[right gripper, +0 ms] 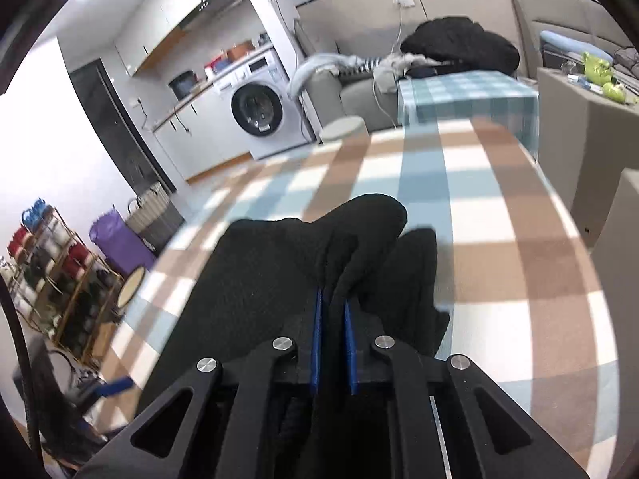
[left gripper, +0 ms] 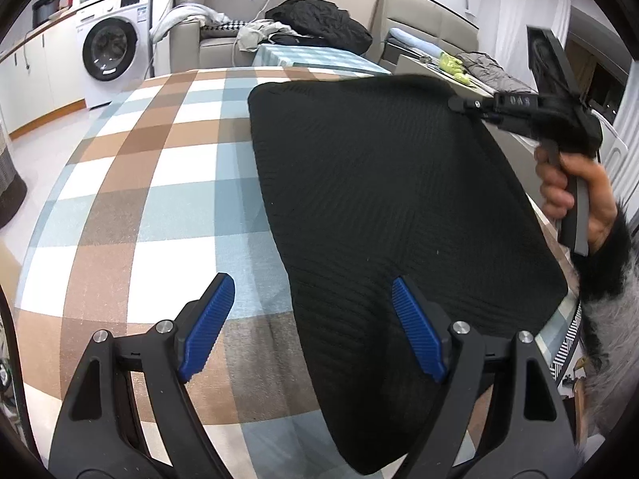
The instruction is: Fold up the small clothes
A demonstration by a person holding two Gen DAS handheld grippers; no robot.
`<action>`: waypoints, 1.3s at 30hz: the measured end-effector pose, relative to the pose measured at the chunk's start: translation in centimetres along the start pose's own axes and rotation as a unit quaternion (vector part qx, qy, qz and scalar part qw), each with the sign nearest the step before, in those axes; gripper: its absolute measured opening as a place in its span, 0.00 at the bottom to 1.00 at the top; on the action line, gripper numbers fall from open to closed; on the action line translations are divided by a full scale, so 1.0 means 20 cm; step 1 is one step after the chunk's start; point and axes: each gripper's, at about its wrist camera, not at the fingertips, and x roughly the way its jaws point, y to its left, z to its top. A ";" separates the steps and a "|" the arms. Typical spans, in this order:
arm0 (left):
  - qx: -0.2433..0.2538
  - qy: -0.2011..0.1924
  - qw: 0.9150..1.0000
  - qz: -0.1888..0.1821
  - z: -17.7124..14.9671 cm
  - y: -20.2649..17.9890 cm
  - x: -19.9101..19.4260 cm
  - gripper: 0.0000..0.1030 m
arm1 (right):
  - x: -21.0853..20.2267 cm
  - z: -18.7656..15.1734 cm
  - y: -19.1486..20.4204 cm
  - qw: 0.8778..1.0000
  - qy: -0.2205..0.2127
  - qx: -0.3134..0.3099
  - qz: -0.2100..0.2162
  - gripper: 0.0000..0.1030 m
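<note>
A black ribbed knit garment (left gripper: 383,199) lies on the checked tablecloth (left gripper: 159,167), its far right corner lifted. My left gripper (left gripper: 311,327) is open and empty, its blue pads (left gripper: 207,323) straddling the garment's near left edge. My right gripper (left gripper: 459,103), held in a hand, grips that far right corner. In the right wrist view my right gripper (right gripper: 332,307) is shut on a bunched fold of the black garment (right gripper: 359,231), which hangs down over the table (right gripper: 499,207).
A washing machine (left gripper: 114,46) stands far left. A sofa with a black jacket (left gripper: 319,20) is behind the table. A low cabinet (left gripper: 459,68) is at the right. In the right wrist view, shelves (right gripper: 52,271) and a basket (right gripper: 155,215) stand on the floor left.
</note>
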 end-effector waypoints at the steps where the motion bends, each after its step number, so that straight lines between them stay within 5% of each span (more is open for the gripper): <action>1: 0.002 0.001 1.000 0.000 0.00 -0.01 0.00 0.77 | -0.01 0.01 0.01 1.000 -0.001 -0.003 -0.007 0.09; 6: 0.005 0.006 1.000 0.002 -0.01 0.00 0.03 0.77 | 0.09 -0.02 -0.08 0.999 0.031 0.015 -0.032 0.10; 9: 0.005 0.006 1.000 0.003 -0.02 0.00 0.02 0.77 | 0.17 -0.08 -0.14 0.996 0.063 0.027 -0.056 0.20; 19: 0.019 0.015 1.000 0.001 -0.13 -0.03 -0.03 0.77 | -0.24 -0.52 -0.04 0.997 0.055 0.047 -0.018 0.24; 24: 0.020 -0.016 1.000 -0.012 -0.12 -0.06 -0.13 0.77 | -0.47 -0.72 0.02 0.998 0.027 0.064 0.004 0.29; 29: 0.045 -0.012 0.997 -0.059 -0.09 -0.17 -0.10 0.77 | -0.48 -0.77 0.16 0.997 0.028 0.036 0.058 0.38; 32: 0.080 0.006 0.995 -0.052 -0.12 -0.24 -0.07 0.77 | -0.38 -0.79 0.18 0.996 0.050 0.038 0.055 0.38; 35: 0.103 0.019 0.994 -0.044 -0.17 -0.28 -0.04 0.77 | -0.35 -0.81 0.17 0.997 0.045 0.027 0.052 0.25; 36: 0.106 0.022 0.993 -0.043 -0.18 -0.28 -0.04 0.77 | -0.36 -0.81 0.18 0.997 0.042 0.021 0.064 0.12; 39: 0.101 0.022 0.993 -0.050 -0.20 -0.27 -0.06 0.79 | -0.46 -0.78 0.22 0.995 -0.008 0.013 0.097 0.06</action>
